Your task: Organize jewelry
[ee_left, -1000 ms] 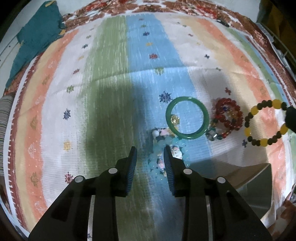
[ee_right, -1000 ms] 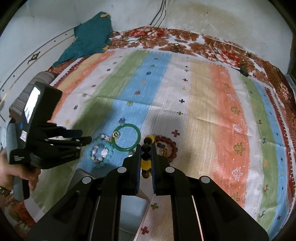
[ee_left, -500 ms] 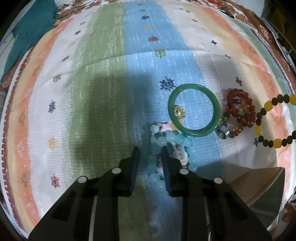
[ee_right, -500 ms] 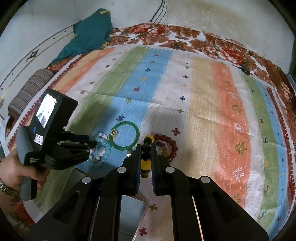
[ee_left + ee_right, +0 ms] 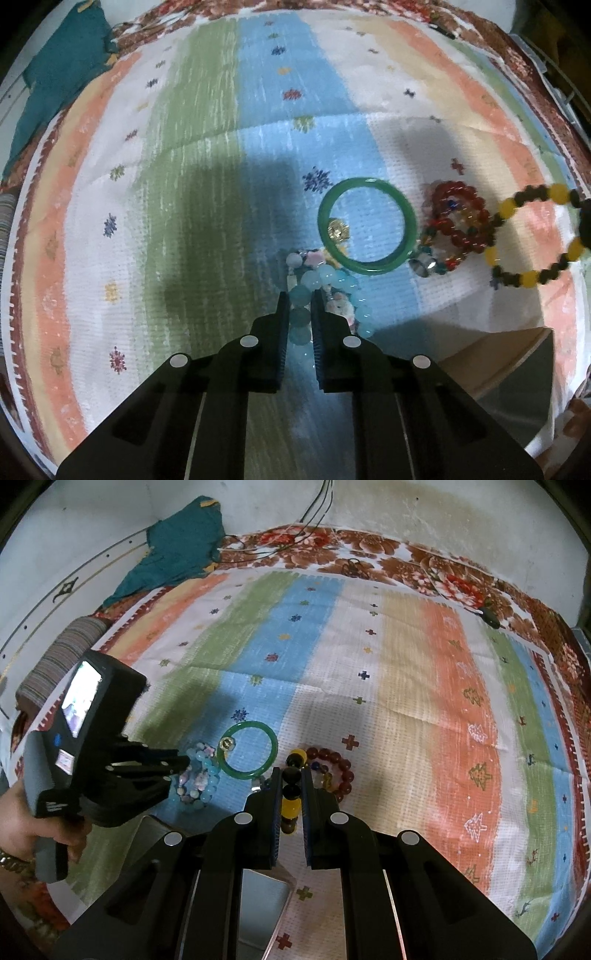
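Low in the left wrist view, the pale blue bead bracelet [image 5: 325, 291] is clamped by the left tool [image 5: 300, 314]; the yellow-and-dark bead bracelet [image 5: 291, 794] is pinched by the right tool [image 5: 291, 797]. Round beads could be squeezed out, or the green bangle [image 5: 367, 226] snagged.

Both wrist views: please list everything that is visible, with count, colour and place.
bangle: 1, green, on blue stripe
charm: 1, gold, at the bangle's left rim
pale bracelet: 1, light blue and pink, in left hand-held gripper
red bracelet: 1, red, right of bangle
yellow bracelet: 1, yellow and dark, in right hand-held gripper
box: 1, grey-beige, near edge
mat: 1, striped
cloth: 1, teal, far left corner
left hand-held gripper: black
right hand-held gripper: black
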